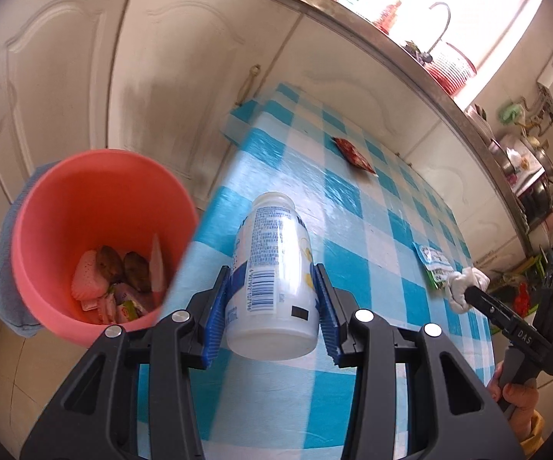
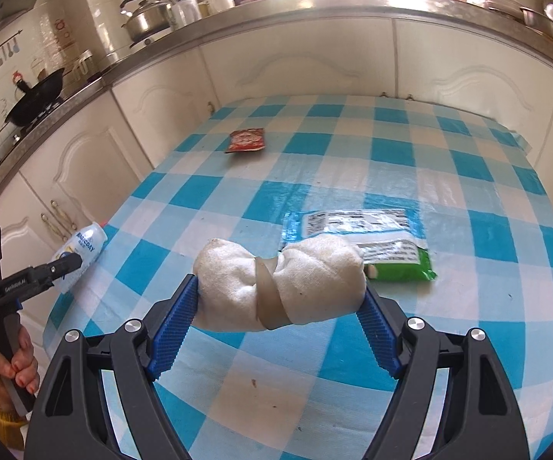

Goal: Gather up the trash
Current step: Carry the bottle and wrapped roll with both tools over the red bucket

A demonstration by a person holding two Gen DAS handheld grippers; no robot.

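Note:
My left gripper [image 1: 274,287] is shut on a white plastic bottle [image 1: 272,268] with a blue label, held over the left edge of the blue-checked table [image 1: 372,237], beside a pink bin [image 1: 100,237] with wrappers and scraps inside. My right gripper [image 2: 280,299] is shut on a white cloth bundle [image 2: 280,283] tied with a band, above the table [image 2: 353,364]. A green and silver wrapper [image 2: 372,245] lies just beyond the bundle. A red packet [image 2: 246,140] lies at the far side; it also shows in the left wrist view [image 1: 353,150].
White cabinets [image 1: 184,57] and a steel counter [image 2: 314,7] with pots and dishes run behind the table. A blue-grey cloth [image 1: 8,268] hangs beside the bin. The left gripper and bottle [image 2: 79,253] show at the table's left edge in the right wrist view.

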